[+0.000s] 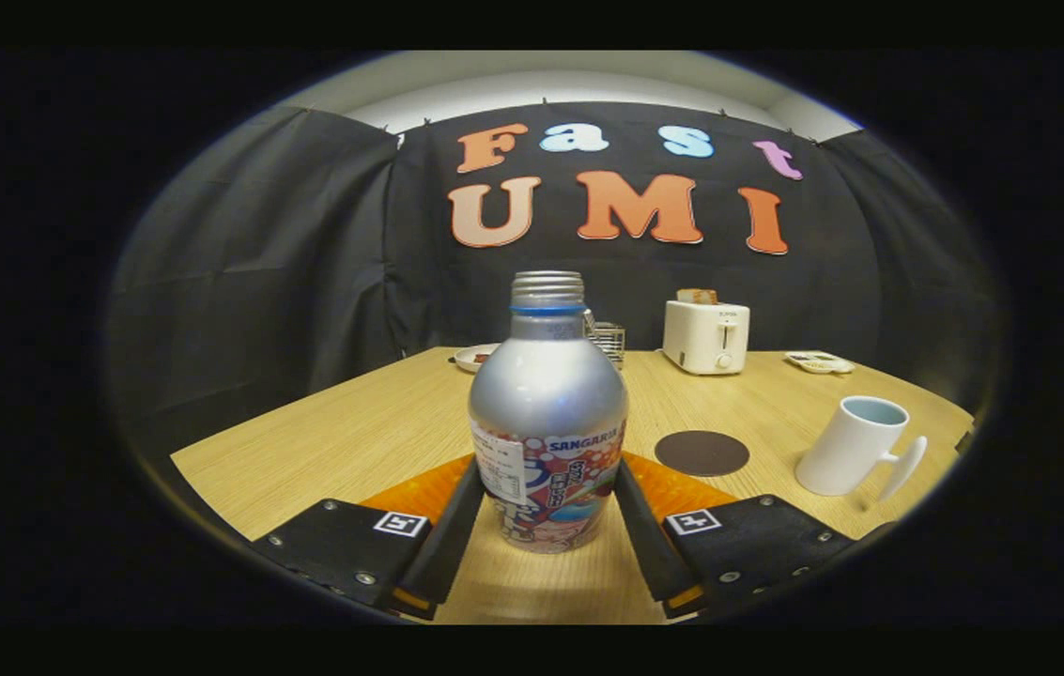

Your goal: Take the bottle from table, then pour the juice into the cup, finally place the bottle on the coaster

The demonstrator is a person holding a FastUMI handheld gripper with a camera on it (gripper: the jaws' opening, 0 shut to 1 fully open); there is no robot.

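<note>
Two fingers of the gripper (546,488) are pressing both sides of the upright bottle (547,394), which is standing on the wooden table (353,432). Beyond them, the dark coaster (701,453) is lying beside the white cup (855,446).

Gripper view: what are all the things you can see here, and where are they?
bottle: one, silver with a printed label, upright between the fingers
coaster: one, dark brown, just past the bottle
cup: one, white, beside the coaster
toaster: one, white, at the far side of the table
wire rack: one, metal, behind the bottle
plates: two, pale, at the far edge
table: one, light wood
hand-held gripper: one, fingers at both sides of the bottle; contact unclear
</note>
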